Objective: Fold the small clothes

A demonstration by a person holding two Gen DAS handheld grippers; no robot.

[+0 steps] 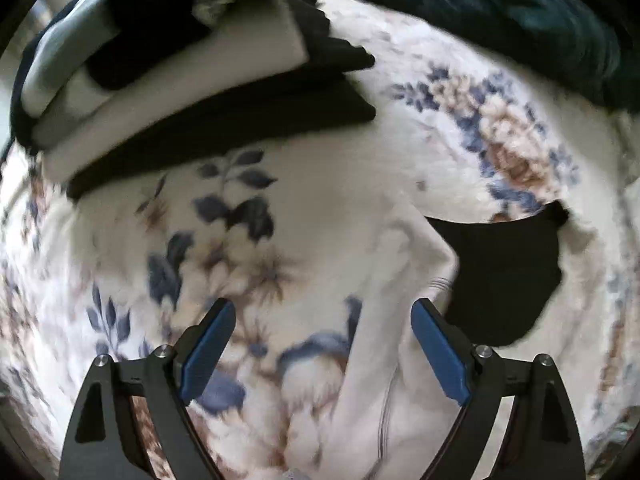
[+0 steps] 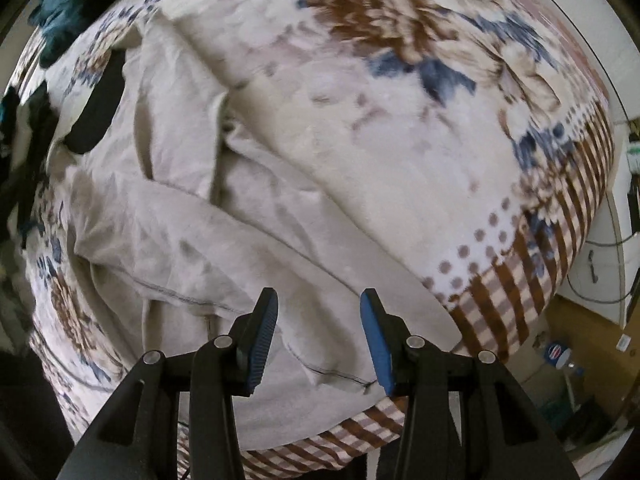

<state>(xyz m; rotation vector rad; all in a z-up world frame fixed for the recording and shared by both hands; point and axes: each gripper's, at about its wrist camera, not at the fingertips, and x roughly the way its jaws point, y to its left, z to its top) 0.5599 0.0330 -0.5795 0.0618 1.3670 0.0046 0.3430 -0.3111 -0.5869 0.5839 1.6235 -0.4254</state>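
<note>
A cream-white garment [image 2: 192, 208] lies crumpled and spread on the floral blanket [image 2: 400, 128], with a black panel [image 2: 98, 108] at its far end. In the left wrist view a sleeve or edge of the same garment [image 1: 384, 320] runs between the open fingers, beside the black panel [image 1: 504, 276]. My left gripper [image 1: 322, 344] is open and empty just above the cloth. My right gripper [image 2: 318, 336] is open and empty over the garment's near hem.
A stack of folded clothes [image 1: 168, 80] in black, white and grey sits at the back left. A dark teal garment [image 1: 500, 12] lies at the back right. The bed edge [image 2: 520, 312] drops to a floor with clutter [image 2: 560, 360] on the right.
</note>
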